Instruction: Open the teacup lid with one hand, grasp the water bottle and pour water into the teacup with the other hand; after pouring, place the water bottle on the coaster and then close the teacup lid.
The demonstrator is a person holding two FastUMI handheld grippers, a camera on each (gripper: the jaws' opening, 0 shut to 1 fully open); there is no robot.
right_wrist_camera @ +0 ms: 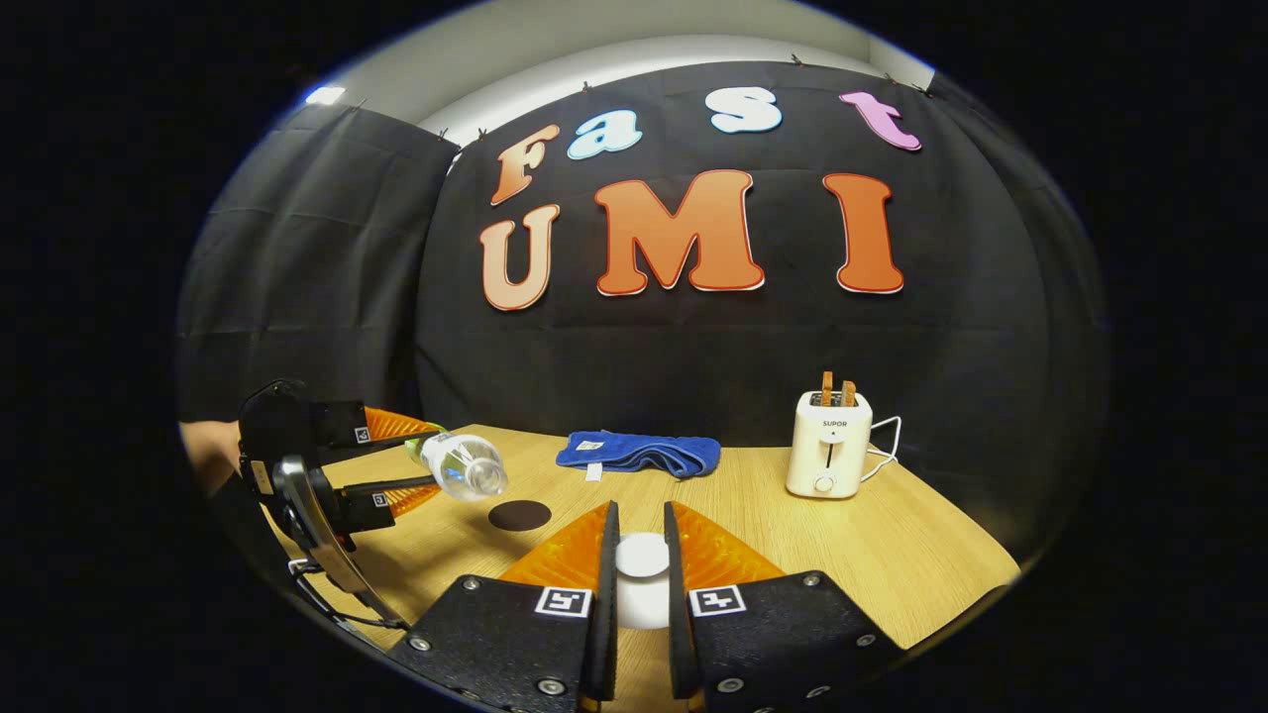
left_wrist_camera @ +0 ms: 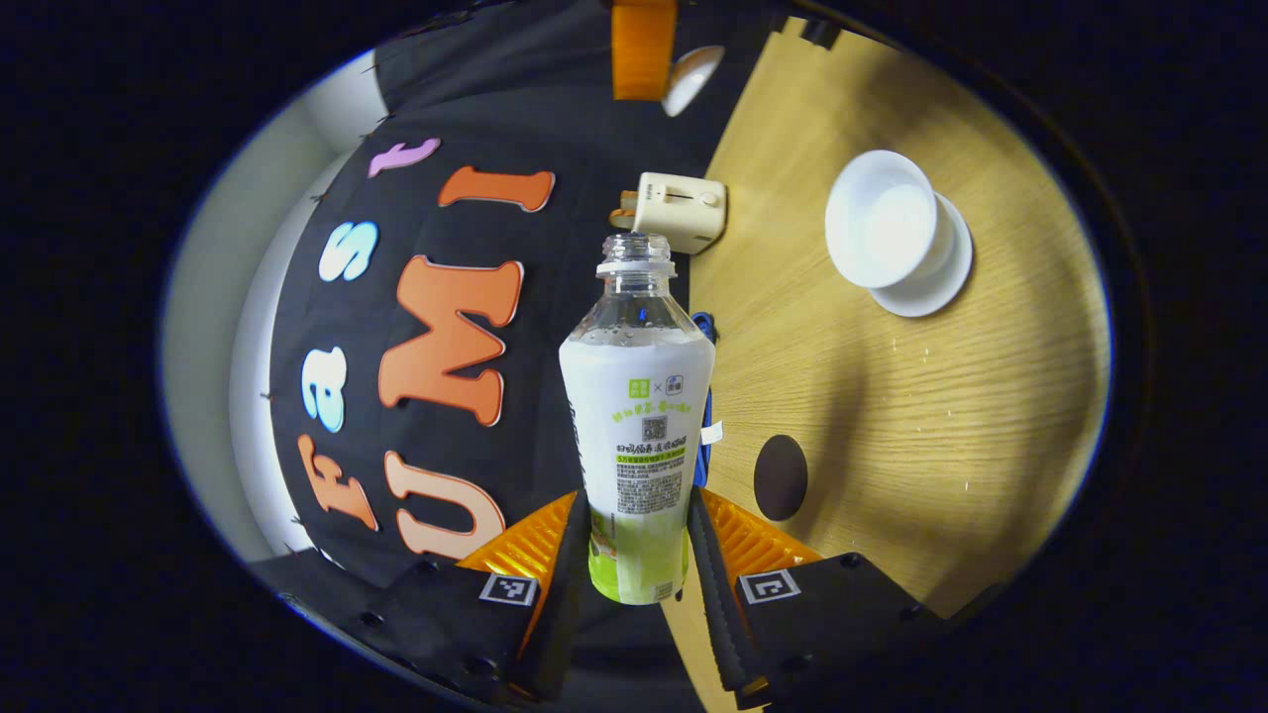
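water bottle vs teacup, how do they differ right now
The water bottle is clamped in the left claw, off the table; the teacup stands on its saucer on the table. The bottle is tipped sideways in the right gripper view; the teacup sits upright. The bottle is clear plastic with a label; the teacup is plain white. Shared: both are open, the bottle capless, the teacup lidless.

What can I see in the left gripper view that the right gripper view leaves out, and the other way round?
Left gripper view: the open teacup on its saucer, and the water bottle label, close up between that gripper's fingers. Right gripper view: the white teacup lid pinched in the right gripper, the spread blue towel, and the left gripper holding the bottle tilted. Shared: bottle, toaster, dark coaster, wooden table.
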